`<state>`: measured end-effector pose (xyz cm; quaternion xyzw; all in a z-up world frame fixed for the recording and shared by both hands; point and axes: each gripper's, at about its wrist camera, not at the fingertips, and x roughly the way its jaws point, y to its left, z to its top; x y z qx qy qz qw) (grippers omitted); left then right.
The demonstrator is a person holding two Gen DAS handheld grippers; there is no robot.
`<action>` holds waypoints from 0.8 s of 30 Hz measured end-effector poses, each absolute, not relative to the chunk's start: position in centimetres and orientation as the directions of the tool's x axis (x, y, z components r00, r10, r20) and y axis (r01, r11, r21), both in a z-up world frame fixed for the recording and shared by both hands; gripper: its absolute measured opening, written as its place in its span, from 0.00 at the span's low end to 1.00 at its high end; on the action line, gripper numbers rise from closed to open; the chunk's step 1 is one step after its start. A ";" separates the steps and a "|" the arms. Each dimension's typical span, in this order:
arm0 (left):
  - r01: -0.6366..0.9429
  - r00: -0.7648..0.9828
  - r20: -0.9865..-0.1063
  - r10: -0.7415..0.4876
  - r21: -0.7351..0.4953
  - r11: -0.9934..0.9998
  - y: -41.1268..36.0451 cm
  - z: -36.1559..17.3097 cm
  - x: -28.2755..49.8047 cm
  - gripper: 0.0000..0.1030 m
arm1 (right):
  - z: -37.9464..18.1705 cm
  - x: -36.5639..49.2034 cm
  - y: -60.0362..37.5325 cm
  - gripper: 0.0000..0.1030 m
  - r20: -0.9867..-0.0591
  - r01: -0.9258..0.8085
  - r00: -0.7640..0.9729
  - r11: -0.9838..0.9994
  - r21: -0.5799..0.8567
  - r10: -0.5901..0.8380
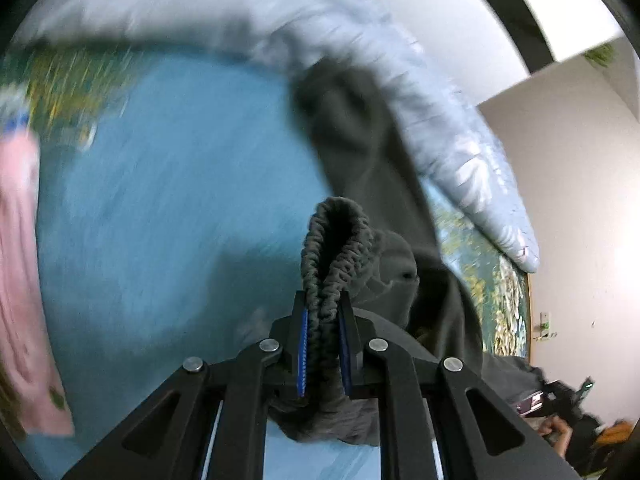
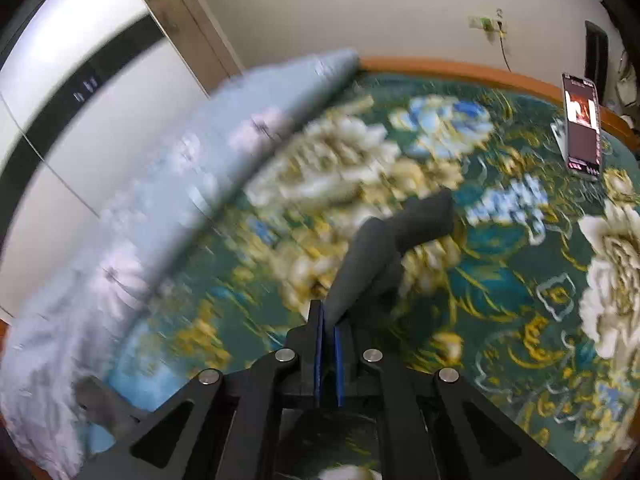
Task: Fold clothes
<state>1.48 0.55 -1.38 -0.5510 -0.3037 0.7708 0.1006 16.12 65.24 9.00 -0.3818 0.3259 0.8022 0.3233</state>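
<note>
In the left wrist view, a pink garment (image 1: 24,280) hangs blurred along the left edge. Beside it spreads a plain blue sheet (image 1: 168,200), taking up most of the picture, with a band of floral bedcover (image 1: 72,80) above it. A pale blue quilt (image 1: 440,112) runs across the top and slants down to the right. The left hand-held gripper (image 1: 323,316) is nearly closed, its blue pads pressing on the gathered elastic waistband of a dark grey garment (image 1: 360,152) — the ruffled band stands up between the fingers, and the rest of the cloth trails away up and to the right, against the quilt's edge. At the far lower right a person's hand (image 1: 554,428) shows small, near some dark clutter.

In the right wrist view, white wardrobe doors (image 2: 80,92) with a dark band fill the left. The pale blue quilt lies as a long roll from lower left to upper centre, on the bed's green floral cover. The right hand-held gripper (image 2: 329,328) is fully closed on a thin fold of the dark grey cloth, which rises from the pads and bends right — its free end hangs over the flowers. At the far right a phone (image 2: 582,128) with a lit screen stands by the bed's wooden edge (image 2: 460,70).
</note>
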 end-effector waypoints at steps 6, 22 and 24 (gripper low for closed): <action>0.195 -0.337 -0.797 0.502 -0.581 -0.790 0.3 -3.3 2.7 0.14 | 5.6 15.1 64.0 0.15 -0.870 -0.784 -0.391 -0.605 0.142 0.302; 0.209 -0.305 -0.802 0.514 -0.583 -0.785 -1.0 -4.8 3.4 0.15 | 5.7 -5.3 36.6 0.62 -0.861 -0.115 -0.504 -0.983 0.144 -0.068; 0.211 -0.302 -0.802 0.515 -0.583 -0.785 -1.0 -4.7 3.4 0.15 | 3.7 -8.0 31.4 0.62 -0.883 -0.038 -0.462 -0.993 0.113 -0.083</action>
